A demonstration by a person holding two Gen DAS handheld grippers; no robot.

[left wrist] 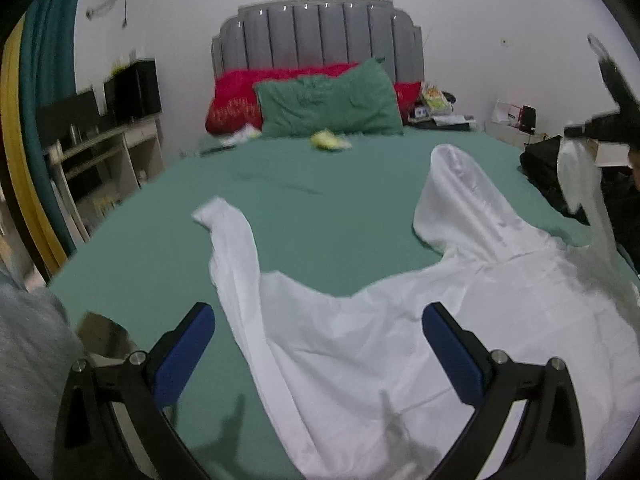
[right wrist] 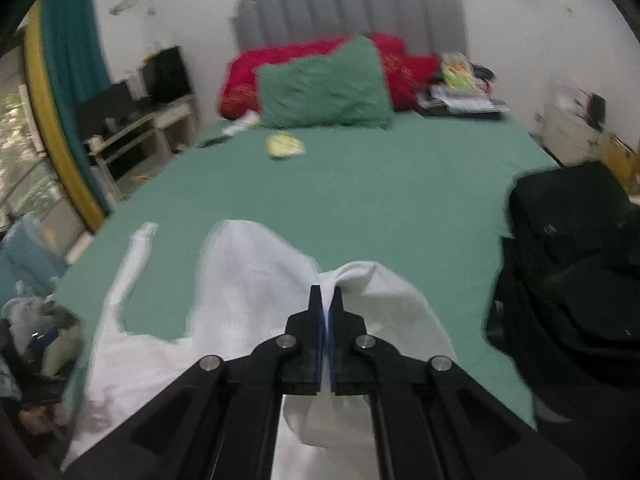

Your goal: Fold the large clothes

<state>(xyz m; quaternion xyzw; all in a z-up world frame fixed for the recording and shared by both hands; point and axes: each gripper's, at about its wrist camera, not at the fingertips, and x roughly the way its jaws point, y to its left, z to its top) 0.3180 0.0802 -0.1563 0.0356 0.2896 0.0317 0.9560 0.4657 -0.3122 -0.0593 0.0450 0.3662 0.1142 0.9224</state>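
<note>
A large white hooded garment lies spread on the green bed sheet. Its hood points toward the pillows and one sleeve stretches to the left. My left gripper hovers open over the garment's near part, with nothing between its blue pads. My right gripper is shut on a pinched fold of the white garment and holds it lifted off the bed. In the left wrist view the right gripper is at the far right with white cloth hanging from it.
A green pillow and a red blanket lie against the grey headboard. A small yellow item rests on the sheet. A black bag sits at the bed's right edge. A shelf unit stands on the left.
</note>
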